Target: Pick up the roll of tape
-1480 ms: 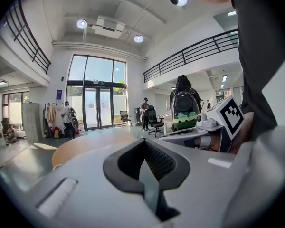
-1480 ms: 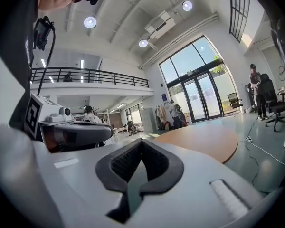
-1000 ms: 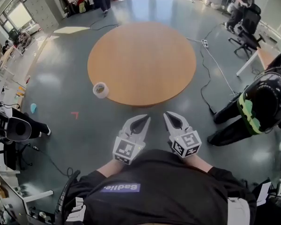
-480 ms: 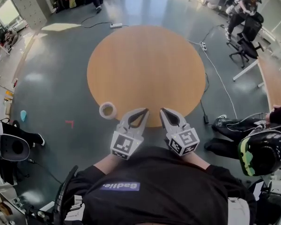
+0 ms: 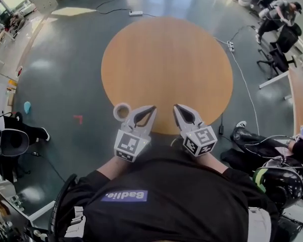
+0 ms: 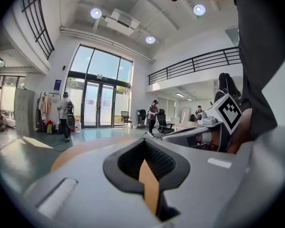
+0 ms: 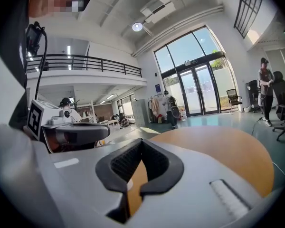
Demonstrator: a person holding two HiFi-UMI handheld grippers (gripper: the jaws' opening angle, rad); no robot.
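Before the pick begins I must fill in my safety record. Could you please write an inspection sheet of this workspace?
Surface: round wooden table, top bare apart from the tape.
Job's things: roll of tape at the table's near left rim, partly behind the left gripper in the head view, not held.
Clutter: nothing seen on the table.
Grippers: left gripper and right gripper both shut, empty, over the near edge.
Cables: cable on the floor right of the table, leading from a power strip.
Surroundings: grey floor; red mark on it at the left; seated person far right.
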